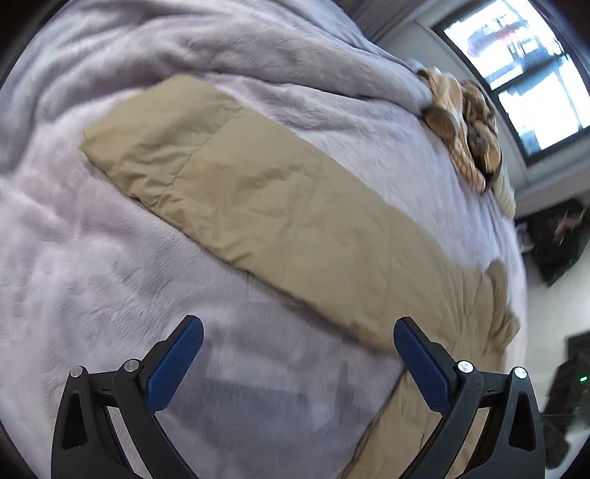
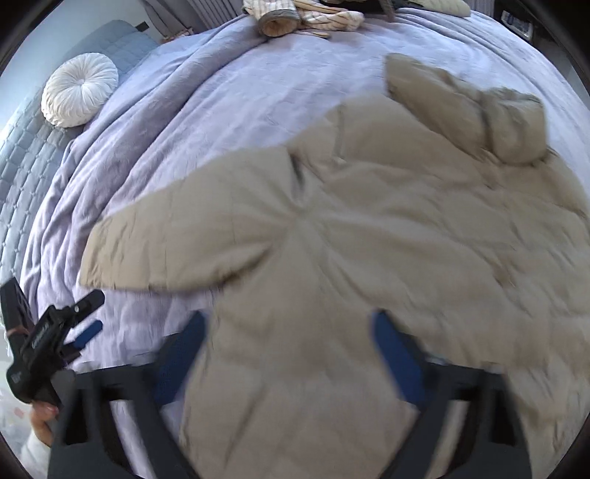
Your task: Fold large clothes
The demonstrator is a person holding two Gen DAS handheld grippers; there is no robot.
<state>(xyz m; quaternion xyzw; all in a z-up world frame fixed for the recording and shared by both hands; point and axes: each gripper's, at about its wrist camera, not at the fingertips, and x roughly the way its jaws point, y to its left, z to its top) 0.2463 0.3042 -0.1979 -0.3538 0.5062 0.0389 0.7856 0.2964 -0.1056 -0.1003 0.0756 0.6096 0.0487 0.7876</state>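
One wide bed under a lilac plush blanket [image 2: 228, 95] fills both views. Spread flat across it lies a large beige padded coat [image 2: 368, 250], one long sleeve [image 1: 236, 184] stretched out straight over the blanket, the hood [image 2: 516, 125] bunched at the far side. A round white pleated cushion [image 2: 79, 90] rests against the quilted blue-grey headboard [image 2: 25, 154]. A heap of striped and tan clothes [image 2: 306, 16] sits at the bed's far edge. The right gripper [image 2: 289, 353] hangs over the coat's body, its blue pads apart with fabric below them, not pinching. The left gripper [image 1: 298, 363] has its jaws spread wide above bare blanket just beside the sleeve, holding nothing.
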